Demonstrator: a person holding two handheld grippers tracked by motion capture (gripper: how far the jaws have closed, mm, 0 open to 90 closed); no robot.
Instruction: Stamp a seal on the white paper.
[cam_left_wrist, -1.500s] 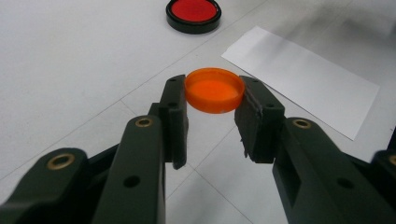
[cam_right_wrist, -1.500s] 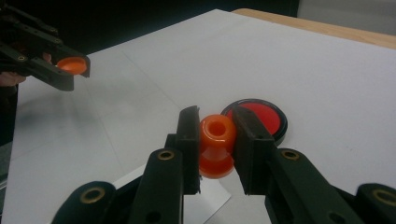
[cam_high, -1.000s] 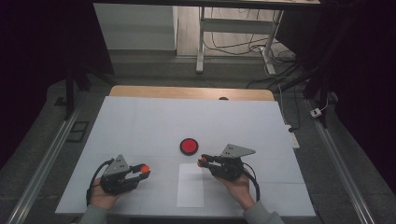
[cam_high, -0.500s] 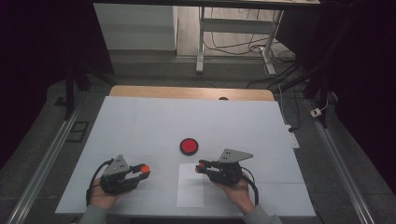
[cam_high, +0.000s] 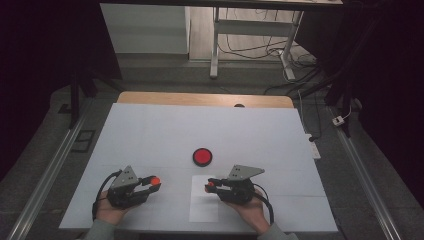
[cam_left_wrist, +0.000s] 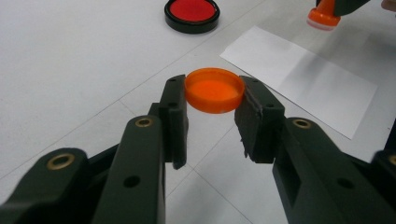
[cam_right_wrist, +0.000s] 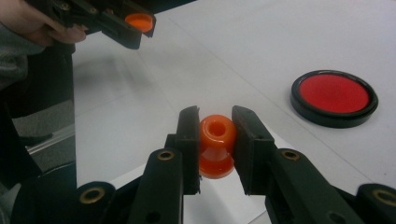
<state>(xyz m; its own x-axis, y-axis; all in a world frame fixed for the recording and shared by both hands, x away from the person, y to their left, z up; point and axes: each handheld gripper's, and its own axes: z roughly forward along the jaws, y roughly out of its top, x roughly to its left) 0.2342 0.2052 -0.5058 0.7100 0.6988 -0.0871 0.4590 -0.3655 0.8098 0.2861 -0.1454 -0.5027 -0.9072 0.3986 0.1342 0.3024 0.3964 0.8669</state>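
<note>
My left gripper (cam_left_wrist: 214, 86) is shut on a flat orange cap (cam_left_wrist: 215, 95), pinched by its rim and held just above the table. In the high view the left gripper (cam_high: 155, 181) is at the near left. My right gripper (cam_right_wrist: 215, 122) is shut on a small orange stamp (cam_right_wrist: 216, 149), gripped round its waist with its wide end facing down. In the high view the right gripper (cam_high: 210, 186) points left over the top of a white paper sheet (cam_high: 204, 207). A round red ink pad (cam_high: 202, 156) in a black rim lies open just beyond both grippers.
The white table (cam_high: 165, 130) stretches far beyond the ink pad, with a wooden strip (cam_high: 200, 99) along its back edge. Metal rails (cam_high: 45, 175) run down both sides. Table legs and cables stand on the floor behind.
The right gripper with the stamp has drifted a little toward the near edge and left, over the paper's top. The left gripper has stayed put.
</note>
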